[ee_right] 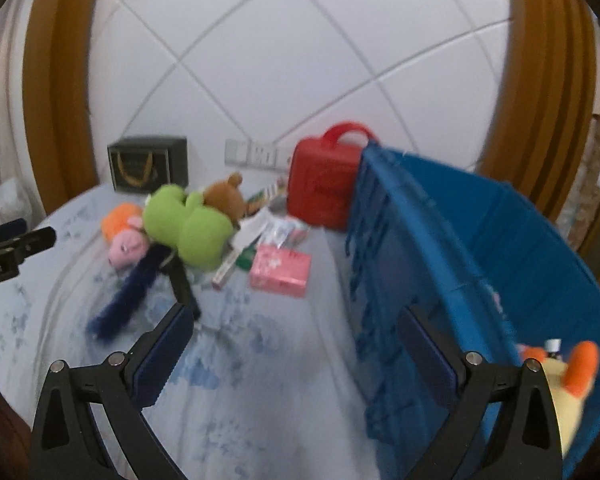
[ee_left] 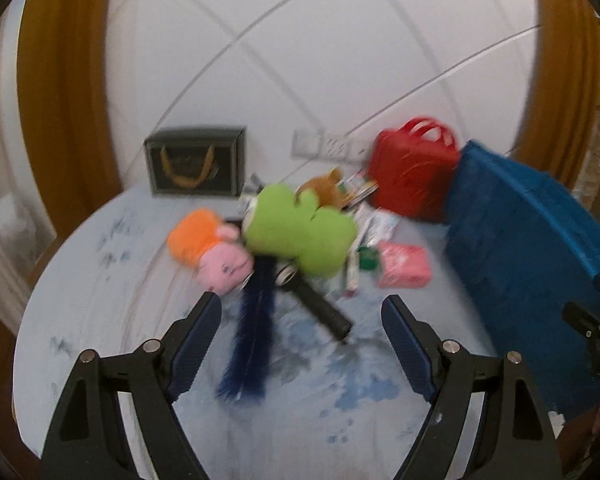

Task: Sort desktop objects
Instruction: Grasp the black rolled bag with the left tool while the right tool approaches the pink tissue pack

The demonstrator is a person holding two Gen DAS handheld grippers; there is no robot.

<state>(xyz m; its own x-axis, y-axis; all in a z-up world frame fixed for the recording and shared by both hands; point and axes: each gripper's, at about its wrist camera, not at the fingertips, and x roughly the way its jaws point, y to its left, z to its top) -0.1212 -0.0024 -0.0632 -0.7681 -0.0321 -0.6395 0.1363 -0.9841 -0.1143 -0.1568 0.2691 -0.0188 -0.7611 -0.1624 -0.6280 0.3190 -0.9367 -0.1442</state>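
Observation:
A heap of items lies on the pale blue table [ee_left: 100, 300]: a green plush [ee_left: 300, 232], a pink and orange plush [ee_left: 212, 252], a brown bear [ee_left: 324, 188], a dark blue furry strip [ee_left: 252, 340], a black handle [ee_left: 324, 308] and a pink pack [ee_left: 404, 266]. My left gripper [ee_left: 300, 308] is open just short of the heap, holding nothing. My right gripper [ee_right: 296, 320] is open too and empty, over the table beside the blue crate [ee_right: 460, 260]. A yellow and orange plush [ee_right: 568, 384] lies inside the crate. Both views are blurred.
A red carry case [ee_right: 324, 184] stands behind the crate against the white tiled wall. A dark gift bag [ee_right: 148, 164] stands at the back left. Small packets and tubes [ee_right: 260, 228] lie among the plush toys. The left gripper's finger [ee_right: 12, 248] shows at the left edge.

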